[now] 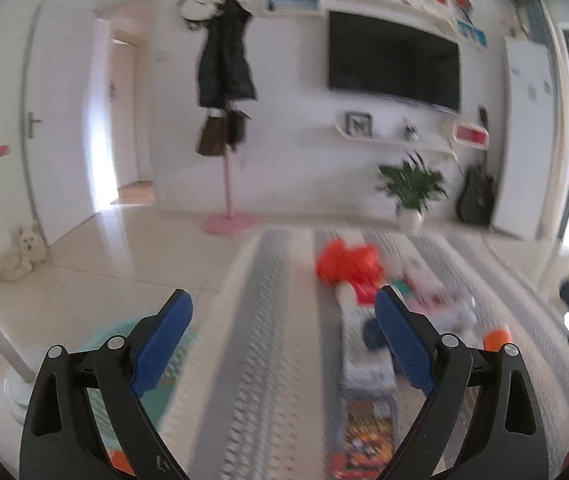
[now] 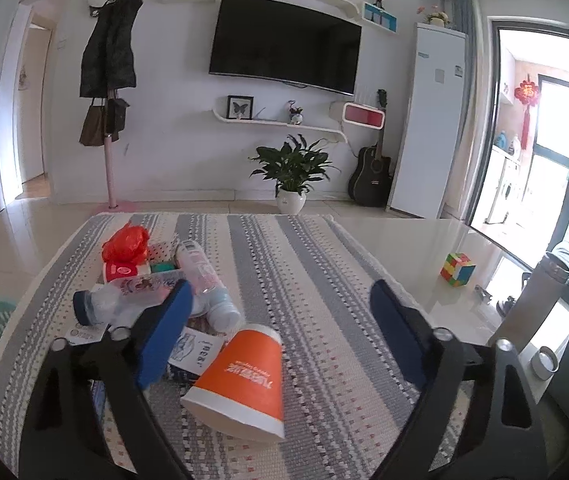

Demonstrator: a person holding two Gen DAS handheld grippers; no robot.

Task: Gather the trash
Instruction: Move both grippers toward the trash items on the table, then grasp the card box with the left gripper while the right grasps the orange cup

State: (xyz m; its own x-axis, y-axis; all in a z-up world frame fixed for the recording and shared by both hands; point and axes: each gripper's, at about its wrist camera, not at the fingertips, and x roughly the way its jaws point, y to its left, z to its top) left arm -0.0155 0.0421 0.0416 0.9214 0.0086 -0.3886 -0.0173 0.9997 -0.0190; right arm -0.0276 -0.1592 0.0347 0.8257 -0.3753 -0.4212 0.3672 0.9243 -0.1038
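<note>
In the right wrist view an orange paper cup (image 2: 240, 384) lies on its side on the striped mat (image 2: 324, 280). It sits between the fingers of my right gripper (image 2: 281, 286), which is open, and neither pad touches it. Left of it is a pile of trash: a red plastic bag (image 2: 126, 242), clear plastic bottles (image 2: 204, 280), a blue-capped bottle (image 2: 100, 306) and a paper slip (image 2: 196, 354). The left wrist view is blurred. There my left gripper (image 1: 283, 296) hangs open and empty above the mat, with the red bag (image 1: 344, 264) ahead and the cup (image 1: 496, 338) to the right.
A teal basket (image 1: 124, 332) stands low beside the table's left edge. A puzzle cube (image 2: 457, 269) and a metal flask (image 2: 540, 304) stand on the bare tabletop to the right. A printed wrapper (image 1: 368, 440) lies near the left gripper. A potted plant (image 2: 292, 168) stands beyond the table.
</note>
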